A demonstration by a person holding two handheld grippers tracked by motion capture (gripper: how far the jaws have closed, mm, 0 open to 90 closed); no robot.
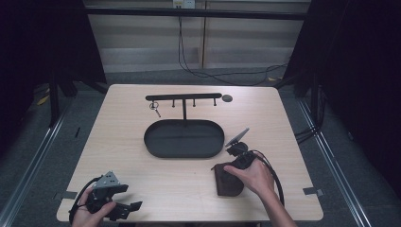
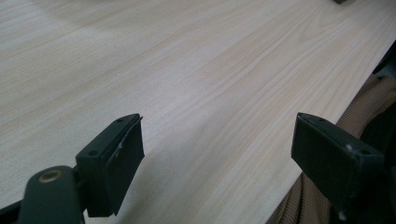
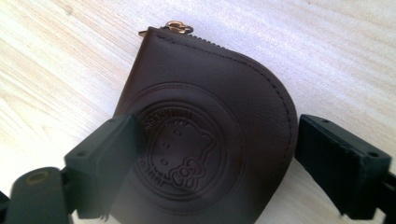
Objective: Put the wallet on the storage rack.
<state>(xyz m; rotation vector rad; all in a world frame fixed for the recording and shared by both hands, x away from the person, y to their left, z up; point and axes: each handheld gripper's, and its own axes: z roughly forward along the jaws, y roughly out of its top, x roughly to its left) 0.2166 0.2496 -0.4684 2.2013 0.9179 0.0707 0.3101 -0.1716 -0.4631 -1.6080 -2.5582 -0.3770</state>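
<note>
A pale wooden surface [image 1: 142, 179] seen from above, with a person's two forearms entering from the near edge, each hand holding a two-jaw gripper. At the centre stands a black oval tray [image 1: 184, 138] with a T-shaped hook rack [image 1: 184, 97] rising from its far side; a small key [image 1: 154, 108] hangs from the rack's left hook. A small dark disc [image 1: 227, 98] lies just right of the rack.

The work looks barely begun. A dark brown leather coin pouch [image 1: 228, 179] lies flat on the near right of the surface, not yet lifted. The right gripper [image 1: 236, 158] hovers over it with its jaws wide apart, one on each side of the pouch, gripping nothing. The left gripper [image 1: 124, 210] rests at the near left corner, jaws also wide open and empty. Closing on the pouch and moving it is probably all still to come.

The right gripper view adds detail: the pouch [image 3: 205, 140] has an embossed cartoon cat face in a ring and a gold zip pull [image 3: 177, 27] at its far end. The left gripper view shows bare wood grain between its jaws and brown checked fabric [image 2: 322, 196] past the near edge.
</note>
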